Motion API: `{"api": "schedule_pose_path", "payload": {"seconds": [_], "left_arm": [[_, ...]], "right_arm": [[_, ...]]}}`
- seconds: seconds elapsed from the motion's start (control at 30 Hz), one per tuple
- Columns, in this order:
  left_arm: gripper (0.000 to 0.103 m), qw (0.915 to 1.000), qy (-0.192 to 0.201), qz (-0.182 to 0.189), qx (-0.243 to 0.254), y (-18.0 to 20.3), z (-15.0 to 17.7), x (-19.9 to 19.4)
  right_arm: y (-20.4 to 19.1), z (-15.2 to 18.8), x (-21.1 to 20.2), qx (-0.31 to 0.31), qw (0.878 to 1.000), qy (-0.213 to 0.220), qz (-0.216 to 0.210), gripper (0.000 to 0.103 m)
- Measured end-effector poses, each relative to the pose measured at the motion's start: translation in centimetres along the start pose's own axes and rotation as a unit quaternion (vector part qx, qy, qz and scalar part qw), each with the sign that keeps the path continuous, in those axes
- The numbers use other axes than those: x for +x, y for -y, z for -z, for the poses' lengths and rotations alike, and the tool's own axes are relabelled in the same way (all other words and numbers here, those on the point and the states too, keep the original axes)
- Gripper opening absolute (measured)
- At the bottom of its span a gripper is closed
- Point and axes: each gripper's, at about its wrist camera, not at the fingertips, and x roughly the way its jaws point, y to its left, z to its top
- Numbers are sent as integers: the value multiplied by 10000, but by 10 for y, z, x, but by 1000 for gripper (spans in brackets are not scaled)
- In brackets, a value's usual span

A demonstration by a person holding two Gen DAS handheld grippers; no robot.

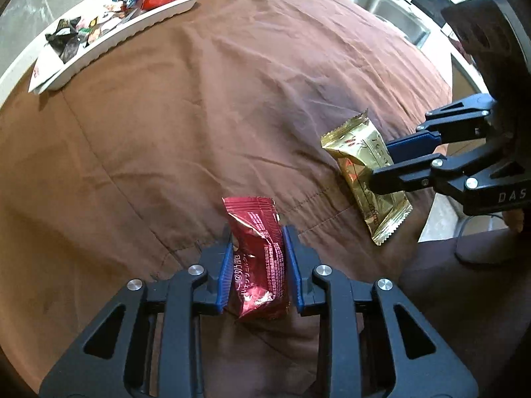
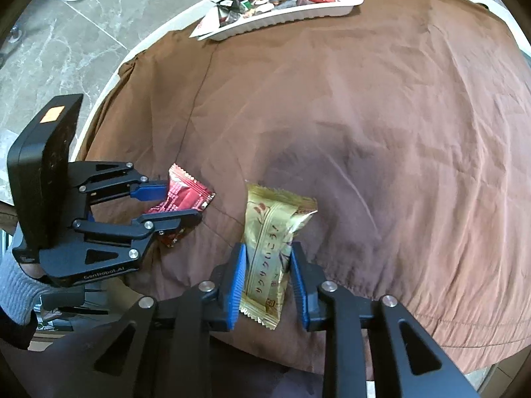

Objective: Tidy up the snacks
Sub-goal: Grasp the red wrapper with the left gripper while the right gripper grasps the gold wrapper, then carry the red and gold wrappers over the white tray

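A red foil snack packet (image 1: 259,265) lies on the brown cloth (image 1: 199,116), and my left gripper (image 1: 257,232) is shut on it, its blue pads pressing both long sides. From the right wrist view the same red packet (image 2: 189,194) sits clamped in the left gripper (image 2: 182,200). A gold snack packet (image 2: 265,225) with printed characters is pinched across its width by my right gripper (image 2: 268,247). In the left wrist view the right gripper (image 1: 381,164) grips that gold packet (image 1: 351,152) near the cloth's right edge. Both grippers point steeply down.
A white tray (image 1: 109,46) holding several mixed snack packets stands at the far edge of the table, also seen as the tray (image 2: 282,16). A steel sink (image 1: 381,3) lies beyond the cloth. Grey marble floor (image 2: 49,49) shows past the round table edge. A grey sleeve (image 2: 16,285) holds the left gripper.
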Motion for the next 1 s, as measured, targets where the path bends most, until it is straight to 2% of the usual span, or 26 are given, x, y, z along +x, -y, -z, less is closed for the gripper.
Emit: {"api": "schedule_pose_path", "payload": {"seconds": [0.33,0.6,0.77,1.0], "left_arm": [[26,9997,56,134,-189,-7,-4,-8],[26,9968,337,365,-623,-32,-19,-29],[26,9928,611,441,-931,-58,-40,-50],[26,9863,1043,341,-1229,-105,-82,-79]], "right_arm": [[8,-2,-11,121,9989,107,-435,29],[16,-19,-23,311,9966,231,-725,29],[23,-46,-37,262,9955,393,-818,29],[28,-108,-56,66,9938,636,-905,29]]}}
